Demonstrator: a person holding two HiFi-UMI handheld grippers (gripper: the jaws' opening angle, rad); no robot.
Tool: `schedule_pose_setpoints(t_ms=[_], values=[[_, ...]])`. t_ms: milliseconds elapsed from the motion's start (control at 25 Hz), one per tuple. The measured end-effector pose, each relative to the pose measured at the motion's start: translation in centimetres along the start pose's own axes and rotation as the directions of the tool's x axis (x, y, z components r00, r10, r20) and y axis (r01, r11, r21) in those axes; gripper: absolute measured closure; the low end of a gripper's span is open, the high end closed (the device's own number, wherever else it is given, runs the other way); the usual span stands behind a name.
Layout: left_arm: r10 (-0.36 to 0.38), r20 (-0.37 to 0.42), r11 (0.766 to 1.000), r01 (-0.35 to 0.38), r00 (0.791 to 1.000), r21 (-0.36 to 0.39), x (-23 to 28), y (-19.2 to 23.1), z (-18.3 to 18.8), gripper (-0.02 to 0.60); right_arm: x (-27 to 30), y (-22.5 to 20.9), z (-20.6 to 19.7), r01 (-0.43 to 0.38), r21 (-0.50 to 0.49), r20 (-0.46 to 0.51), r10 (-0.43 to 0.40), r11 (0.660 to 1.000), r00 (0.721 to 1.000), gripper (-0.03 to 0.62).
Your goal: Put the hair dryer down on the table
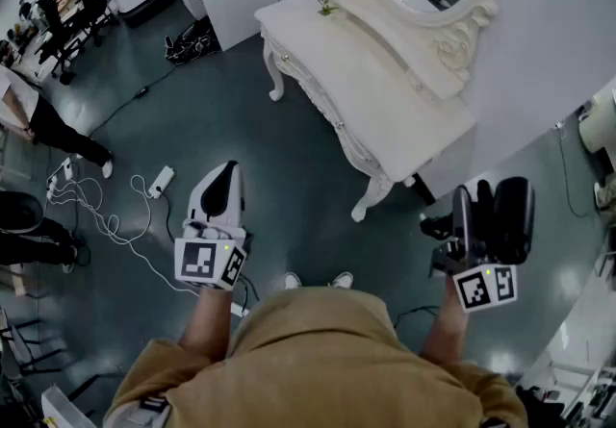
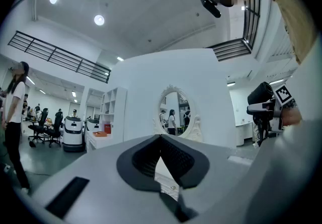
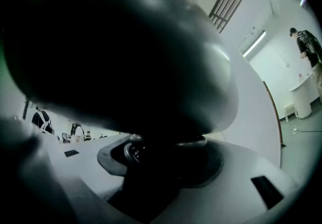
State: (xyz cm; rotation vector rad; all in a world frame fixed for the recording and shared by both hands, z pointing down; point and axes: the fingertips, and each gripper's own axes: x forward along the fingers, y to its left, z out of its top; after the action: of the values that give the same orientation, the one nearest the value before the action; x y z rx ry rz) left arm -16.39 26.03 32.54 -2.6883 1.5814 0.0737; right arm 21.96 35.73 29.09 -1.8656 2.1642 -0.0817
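White table (image 1: 385, 109) ahead, head view; right gripper view all hair dryer (image 3: 126, 52), tight in right tongs (image 1: 478, 212); left tongs (image 2: 161, 137) together, empty.

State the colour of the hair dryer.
Black. The hair dryer shows best in the head view, held in the right gripper.

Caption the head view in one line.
Right claw holds a black hair dryer near a white dressing table.
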Motion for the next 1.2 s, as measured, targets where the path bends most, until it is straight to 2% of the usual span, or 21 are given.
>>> schedule_pose_setpoints(t_ms=[680, 920, 1040, 1200], values=[[0.01, -0.018, 1.0, -0.01, 1.0, -0.005, 0.6, -1.9, -0.7, 0.577, 1.5, -1.2, 0.0, -0.043, -0.02, -0.02, 0.043, 0.999, 0.999, 0.359], [0.025, -0.032, 1.0, -0.025, 0.999, -0.002, 0.6, -3.5, -1.5, 0.577, 2.1, -0.5, 0.4, -0.114, -0.047, -0.022, 0.114, 0.992, 0.993, 0.359], [0.039, -0.042, 0.999, -0.039, 0.998, -0.001, 0.2, -4.4, -2.2, 0.577, 1.8, -1.4, -0.3, -0.127, -0.04, -0.033, 0.125, 0.991, 0.992, 0.359], [0.067, -0.064, 0.998, -0.067, 0.996, -0.001, -0.6, -4.7, -3.0, 0.577, 0.9, -3.6, -2.6, -0.102, -0.001, -0.072, 0.101, 0.995, 0.992, 0.36]])
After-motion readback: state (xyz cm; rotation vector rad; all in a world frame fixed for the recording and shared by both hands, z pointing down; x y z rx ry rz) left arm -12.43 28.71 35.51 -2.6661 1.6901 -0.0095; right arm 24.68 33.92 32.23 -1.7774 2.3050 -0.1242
